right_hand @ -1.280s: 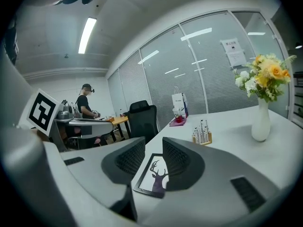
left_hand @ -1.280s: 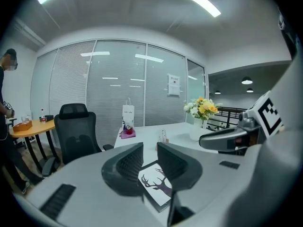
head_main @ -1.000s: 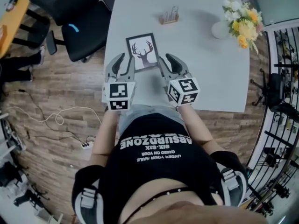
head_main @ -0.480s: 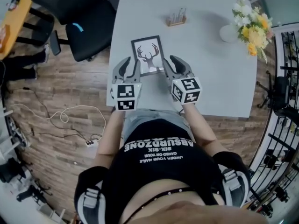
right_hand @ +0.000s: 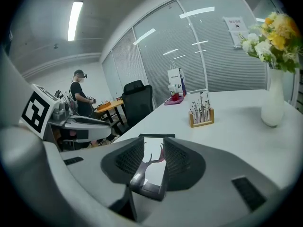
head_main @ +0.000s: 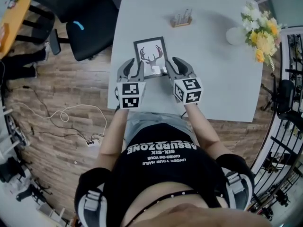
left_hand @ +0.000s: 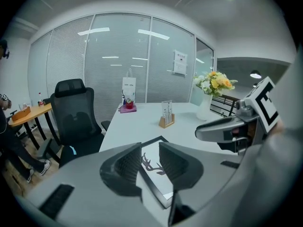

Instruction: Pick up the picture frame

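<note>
A black picture frame [head_main: 151,56] with a deer print lies flat on the white table [head_main: 213,74]. My left gripper [head_main: 134,70] is at its near left corner and my right gripper [head_main: 171,68] at its near right corner. In the left gripper view the frame's [left_hand: 156,167] near edge runs through the gap of the left gripper [left_hand: 150,161], whose jaws stand apart. In the right gripper view the frame [right_hand: 154,162] fills the gap of the right gripper [right_hand: 153,161], and I see no grip on it. The frame's near corners are hidden by the fingers.
A small wooden stand [head_main: 182,18] with cards sits beyond the frame. At the table's far right stands a white vase of flowers [head_main: 255,27]. A black office chair [head_main: 90,30] is at the table's left side. A person [right_hand: 78,96] stands by an orange desk.
Both grippers have moved forward over the table's near edge until their jaws reach the frame's near corners. The frame lies as before.
</note>
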`<action>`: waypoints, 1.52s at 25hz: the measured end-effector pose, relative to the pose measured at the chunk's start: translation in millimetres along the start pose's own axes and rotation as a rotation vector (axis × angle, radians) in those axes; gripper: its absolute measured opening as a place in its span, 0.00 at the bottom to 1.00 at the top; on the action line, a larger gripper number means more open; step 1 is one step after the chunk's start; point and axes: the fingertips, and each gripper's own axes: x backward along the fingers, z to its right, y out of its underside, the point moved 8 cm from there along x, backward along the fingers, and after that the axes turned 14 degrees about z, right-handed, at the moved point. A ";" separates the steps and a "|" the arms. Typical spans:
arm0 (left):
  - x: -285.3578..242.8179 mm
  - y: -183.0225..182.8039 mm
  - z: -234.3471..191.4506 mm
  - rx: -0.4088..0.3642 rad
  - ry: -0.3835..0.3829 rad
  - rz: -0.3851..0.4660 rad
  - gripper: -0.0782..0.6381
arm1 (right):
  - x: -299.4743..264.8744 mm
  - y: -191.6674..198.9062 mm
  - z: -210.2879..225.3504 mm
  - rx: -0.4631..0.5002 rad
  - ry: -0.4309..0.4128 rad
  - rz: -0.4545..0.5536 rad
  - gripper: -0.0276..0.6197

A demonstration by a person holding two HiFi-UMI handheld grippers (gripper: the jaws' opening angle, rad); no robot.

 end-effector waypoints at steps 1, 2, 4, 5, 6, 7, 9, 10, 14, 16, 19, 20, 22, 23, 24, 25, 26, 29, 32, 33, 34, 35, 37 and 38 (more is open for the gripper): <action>-2.1 2.5 -0.9 0.004 -0.001 -0.007 0.25 | -2.4 1.8 1.0 0.000 0.000 -0.005 0.23; -4.3 4.9 -1.8 0.009 -0.003 -0.013 0.25 | -4.8 3.6 2.1 0.001 0.001 -0.010 0.23; -8.4 10.5 -3.5 0.019 -0.006 -0.029 0.25 | -9.7 7.3 4.2 0.003 0.003 -0.021 0.23; -10.3 13.7 -4.1 0.023 -0.008 -0.039 0.25 | -11.9 9.4 5.1 0.003 0.003 -0.027 0.23; -12.1 16.8 -4.5 0.023 -0.009 -0.048 0.25 | -14.1 11.5 5.9 0.002 0.004 -0.034 0.23; -13.8 19.8 -4.9 0.022 -0.011 -0.058 0.25 | -16.3 13.5 6.6 0.001 0.004 -0.040 0.23; -17.4 26.2 -5.4 0.019 -0.013 -0.077 0.25 | -20.6 17.2 8.0 0.004 0.004 -0.052 0.23; -19.2 29.6 -5.7 0.020 -0.013 -0.087 0.25 | -22.7 19.0 8.6 0.008 0.004 -0.057 0.23; -28.0 44.9 -7.8 0.040 -0.014 -0.129 0.25 | -31.3 28.1 12.7 0.042 0.015 -0.075 0.23; -32.6 53.7 -8.8 0.052 -0.017 -0.156 0.25 | -35.8 33.6 15.6 0.051 0.020 -0.090 0.23; -38.1 65.3 -10.1 0.063 -0.024 -0.187 0.25 | -42.4 42.6 19.5 0.052 0.024 -0.115 0.23; -39.4 68.2 -10.6 0.066 -0.026 -0.193 0.25 | -44.3 45.5 20.5 0.051 0.026 -0.124 0.23; -41.6 72.6 -11.7 0.072 -0.027 -0.205 0.25 | -47.7 50.8 21.7 0.049 0.030 -0.143 0.23; -42.5 74.7 -12.3 0.073 -0.028 -0.212 0.25 | -49.3 53.4 22.2 0.048 0.032 -0.152 0.23; -43.4 76.9 -12.9 0.073 -0.029 -0.219 0.25 | -50.6 56.0 22.7 0.047 0.034 -0.161 0.23; -44.3 79.2 -13.2 0.073 -0.030 -0.225 0.25 | -51.7 58.7 23.5 0.046 0.037 -0.170 0.23; -45.3 81.7 -13.5 0.072 -0.032 -0.232 0.25 | -52.6 61.3 24.5 0.044 0.040 -0.177 0.23; -47.7 88.4 -14.6 0.066 -0.037 -0.248 0.25 | -54.6 68.8 28.1 0.035 0.053 -0.197 0.23; -48.2 90.8 -15.1 0.070 -0.037 -0.246 0.25 | -55.5 74.8 30.8 0.034 0.064 -0.216 0.23; -48.3 90.8 -15.1 0.069 -0.036 -0.245 0.25 | -55.6 76.5 31.6 0.035 0.067 -0.221 0.23; -48.4 90.9 -14.9 0.068 -0.036 -0.242 0.25 | -55.7 78.1 32.6 0.035 0.070 -0.225 0.23; -48.7 91.5 -14.8 0.070 -0.035 -0.237 0.25 | -55.7 79.5 33.3 0.036 0.071 -0.226 0.24; -48.7 93.6 -15.2 0.089 -0.037 -0.225 0.25 | -56.0 81.4 33.6 0.039 0.070 -0.221 0.24; -48.5 95.0 -15.9 0.107 -0.040 -0.219 0.25 | -56.3 82.0 33.0 0.043 0.069 -0.219 0.23</action>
